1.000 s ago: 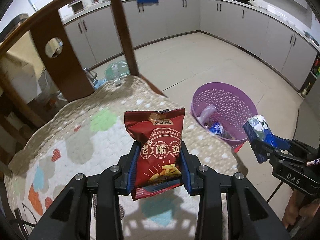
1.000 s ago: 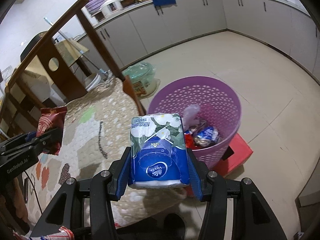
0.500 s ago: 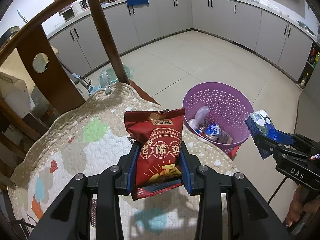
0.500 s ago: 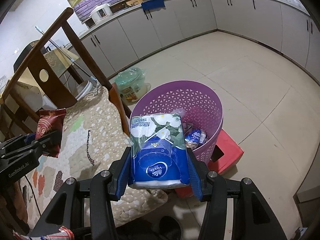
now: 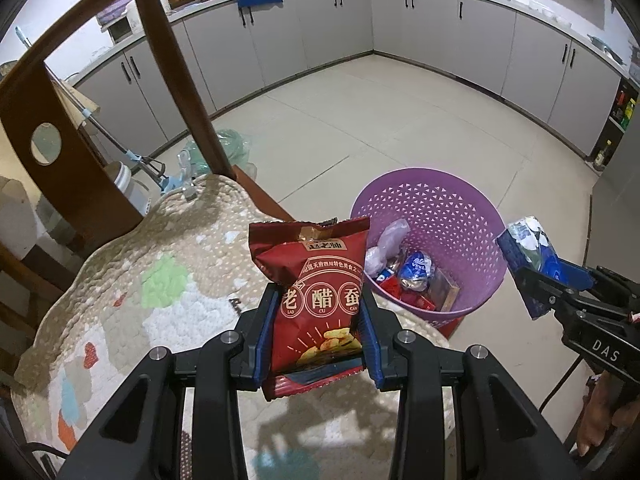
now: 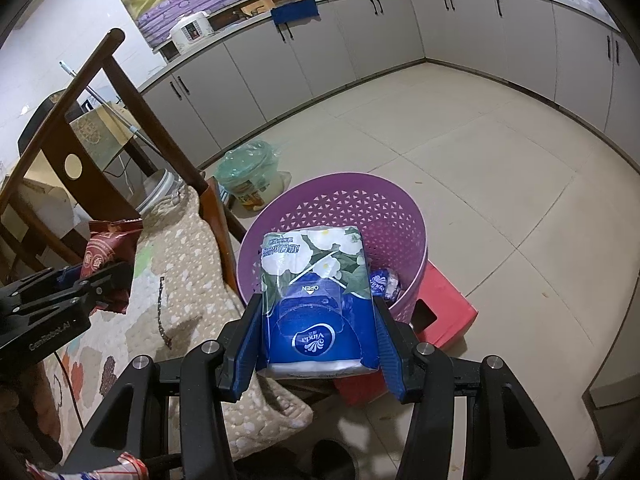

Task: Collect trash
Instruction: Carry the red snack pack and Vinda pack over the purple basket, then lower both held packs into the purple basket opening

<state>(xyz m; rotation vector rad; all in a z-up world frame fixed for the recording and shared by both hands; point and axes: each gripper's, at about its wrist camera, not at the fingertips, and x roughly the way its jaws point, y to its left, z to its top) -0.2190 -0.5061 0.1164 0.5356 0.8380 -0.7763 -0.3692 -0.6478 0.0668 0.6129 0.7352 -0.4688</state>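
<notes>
A red snack bag [image 5: 318, 304] with torn top stands clamped in the left gripper [image 5: 318, 320] above the quilted cushion [image 5: 160, 280]. Only the right wrist view shows the blue tissue pack's [image 6: 318, 304] floral face, pinched in the right gripper [image 6: 318, 332] over the purple basket [image 6: 392, 216].

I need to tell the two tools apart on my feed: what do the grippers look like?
Both are matte black, angular linkages with silver pivot bolts and blue ribbed pads. The left gripper carries white "GenRobot.AI" lettering on its side; the right gripper reads "DAS". A thin dark cable trails beneath each. No sleeves are visible.
</notes>
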